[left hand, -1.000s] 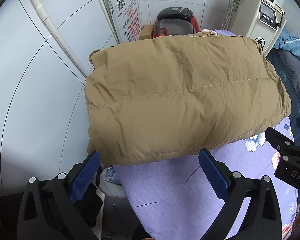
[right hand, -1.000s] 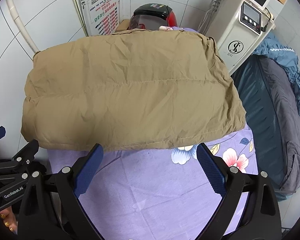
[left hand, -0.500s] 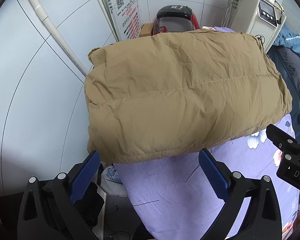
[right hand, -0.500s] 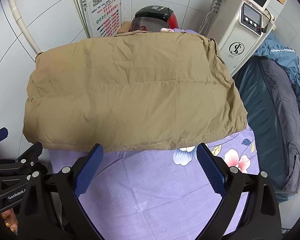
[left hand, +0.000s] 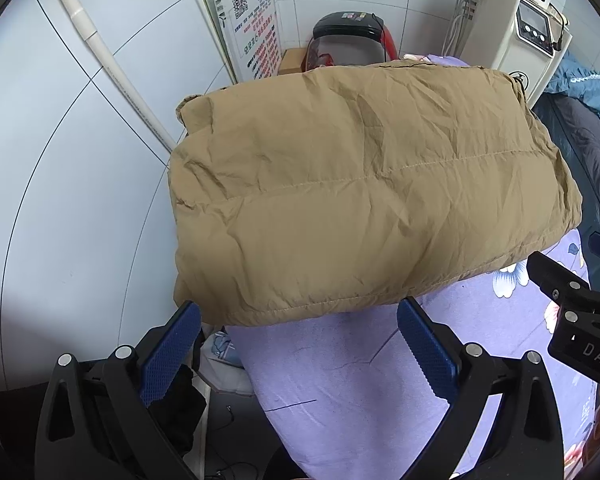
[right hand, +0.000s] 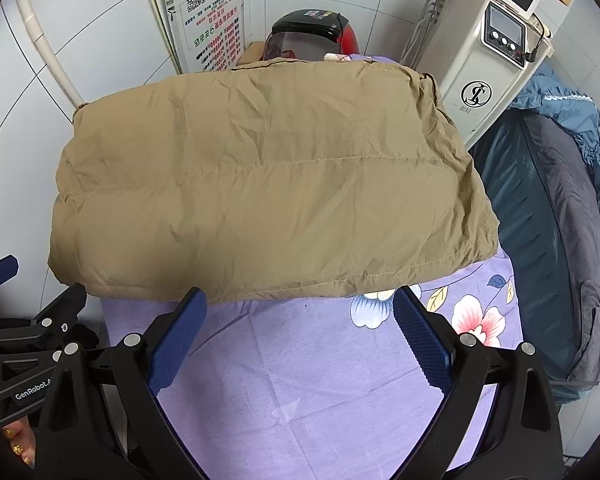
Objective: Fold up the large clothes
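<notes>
A tan puffy jacket (left hand: 364, 196) lies folded into a thick rectangle on a table covered with a purple floral cloth (left hand: 348, 384). It also shows in the right wrist view (right hand: 268, 200), on the same cloth (right hand: 300, 380). My left gripper (left hand: 300, 316) is open and empty, just in front of the jacket's near left edge. My right gripper (right hand: 300, 308) is open and empty, in front of the near edge, further right. Neither touches the jacket.
A white tiled wall with a pipe (left hand: 112, 76) runs along the left. A printed sign (right hand: 208, 12), a red and black appliance (right hand: 312, 36) and a white machine (right hand: 484, 52) stand behind the table. Dark and blue clothes (right hand: 556, 216) lie to the right.
Both grippers have drawn back slightly from the jacket. The jacket has not moved and both grippers stay open.
</notes>
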Demonstrator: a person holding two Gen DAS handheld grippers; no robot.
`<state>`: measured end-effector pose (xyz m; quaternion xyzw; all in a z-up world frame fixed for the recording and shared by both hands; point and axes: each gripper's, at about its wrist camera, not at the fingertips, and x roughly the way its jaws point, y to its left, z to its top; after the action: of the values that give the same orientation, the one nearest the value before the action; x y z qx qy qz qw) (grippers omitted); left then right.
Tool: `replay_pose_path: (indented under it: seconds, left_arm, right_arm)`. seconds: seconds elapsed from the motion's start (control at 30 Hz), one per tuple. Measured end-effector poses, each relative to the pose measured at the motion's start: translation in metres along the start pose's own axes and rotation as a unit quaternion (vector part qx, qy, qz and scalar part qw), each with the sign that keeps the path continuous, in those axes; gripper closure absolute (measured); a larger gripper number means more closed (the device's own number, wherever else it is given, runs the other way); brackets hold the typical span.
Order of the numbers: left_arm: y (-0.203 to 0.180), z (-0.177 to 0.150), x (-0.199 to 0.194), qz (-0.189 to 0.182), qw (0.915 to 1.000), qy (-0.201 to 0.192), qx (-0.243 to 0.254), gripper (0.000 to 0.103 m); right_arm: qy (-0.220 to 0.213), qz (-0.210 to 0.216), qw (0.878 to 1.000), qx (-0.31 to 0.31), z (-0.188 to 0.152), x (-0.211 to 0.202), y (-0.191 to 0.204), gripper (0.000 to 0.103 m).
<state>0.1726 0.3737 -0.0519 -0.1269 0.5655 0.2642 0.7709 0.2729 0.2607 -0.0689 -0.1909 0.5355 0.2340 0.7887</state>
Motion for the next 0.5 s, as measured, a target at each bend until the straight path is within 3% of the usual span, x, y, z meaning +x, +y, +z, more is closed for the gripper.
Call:
replay_pose_path:
  seconds: [0.5]
  left_arm:
    - [0.0014,0.0000,-0.0014,-0.001,1.0000,-0.004,-0.003,0.006]
  right_arm:
    - [-0.002,-0.003,1.000,-0.001,0.0027,-0.0015,0.0021,0.010]
